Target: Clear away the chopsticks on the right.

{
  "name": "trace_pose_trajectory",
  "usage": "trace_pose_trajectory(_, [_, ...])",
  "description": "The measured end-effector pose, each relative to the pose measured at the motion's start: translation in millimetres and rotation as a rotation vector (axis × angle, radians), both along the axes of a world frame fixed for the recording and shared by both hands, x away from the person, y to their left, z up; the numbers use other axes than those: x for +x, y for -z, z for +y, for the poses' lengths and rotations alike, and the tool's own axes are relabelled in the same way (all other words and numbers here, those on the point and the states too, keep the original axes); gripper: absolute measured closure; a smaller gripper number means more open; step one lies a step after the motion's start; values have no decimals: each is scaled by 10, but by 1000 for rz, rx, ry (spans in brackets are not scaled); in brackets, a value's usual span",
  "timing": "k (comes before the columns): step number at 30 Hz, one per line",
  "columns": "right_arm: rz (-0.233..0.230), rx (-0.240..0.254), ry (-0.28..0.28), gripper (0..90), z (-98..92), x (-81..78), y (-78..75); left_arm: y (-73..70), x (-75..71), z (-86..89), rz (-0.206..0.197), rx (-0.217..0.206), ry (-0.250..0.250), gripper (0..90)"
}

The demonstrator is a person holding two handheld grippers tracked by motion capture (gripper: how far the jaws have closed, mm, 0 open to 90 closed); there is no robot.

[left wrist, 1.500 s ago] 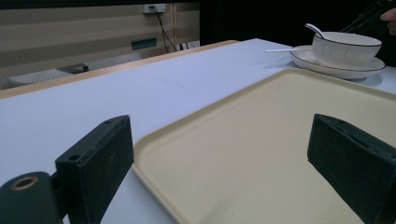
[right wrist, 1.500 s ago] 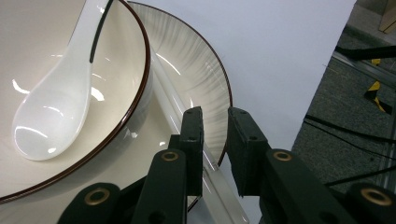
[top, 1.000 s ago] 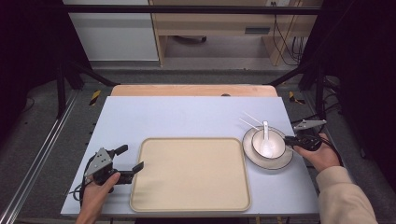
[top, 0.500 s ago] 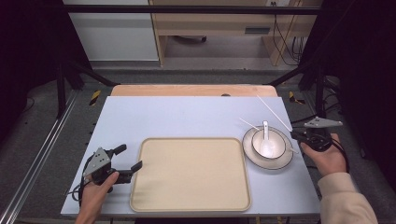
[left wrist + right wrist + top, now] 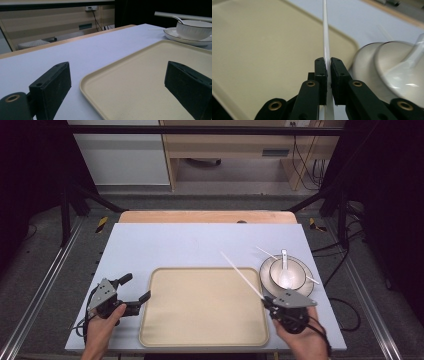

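Note:
A beige tray [image 5: 202,312] lies at the front middle of the pale blue table. To its right a white bowl [image 5: 287,272] holding a white spoon [image 5: 284,257] sits on a plate [image 5: 305,287]. One white chopstick [image 5: 265,252] rests across the plate. My right gripper [image 5: 266,301], at the tray's right front corner, is shut on a second white chopstick [image 5: 242,275] that slants up and to the left over the tray; the right gripper view shows the chopstick [image 5: 325,30] pinched between the jaws. My left gripper [image 5: 138,286] stands open at the tray's left edge [image 5: 100,72], holding nothing.
The table's far half [image 5: 200,242] is bare blue surface with a wooden strip [image 5: 205,216] along its back edge. Black frame legs and cables stand on the floor to both sides. In the left gripper view the bowl [image 5: 192,30] and plate [image 5: 175,36] sit beyond the tray.
My right gripper has lifted one chopstick from the plate and carried it forward and left to the tray's right front corner. The left gripper has stayed put.

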State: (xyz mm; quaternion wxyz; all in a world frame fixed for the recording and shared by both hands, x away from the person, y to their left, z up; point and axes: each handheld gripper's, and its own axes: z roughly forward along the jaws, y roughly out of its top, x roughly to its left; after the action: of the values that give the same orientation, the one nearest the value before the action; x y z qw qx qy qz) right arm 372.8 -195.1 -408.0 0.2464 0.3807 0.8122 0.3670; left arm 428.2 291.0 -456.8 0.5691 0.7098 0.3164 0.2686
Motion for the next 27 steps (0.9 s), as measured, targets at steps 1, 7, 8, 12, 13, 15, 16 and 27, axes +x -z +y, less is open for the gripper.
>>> trace_pose_trajectory(1, [0,0,0,840,0,0,0,0,0,0,0,0,0,63])
trace_pose_trajectory(7, [84,24,4,840,258,11,292,1,9,12,1,-3,-5,64])
trace_pose_trajectory(8, [114,45,11,840,298,-7,374,-1,9,8,-1,-6,-7,64])
trace_pose_trajectory(12, [149,33,29,840,347,-20,504,-10,4,9,-5,-12,-13,63])
trace_pose_trajectory(13, [159,33,31,840,361,-21,524,-11,4,11,-5,-14,-15,63])
trace_pose_trajectory(15, [156,21,31,840,390,-30,536,-12,4,15,-4,-15,-19,63])
trace_pose_trajectory(16, [158,22,37,839,408,-41,537,-13,2,16,-5,-15,-19,63])
trace_pose_trajectory(27, [173,22,43,838,479,-55,595,-8,7,-7,-5,-2,-16,61])
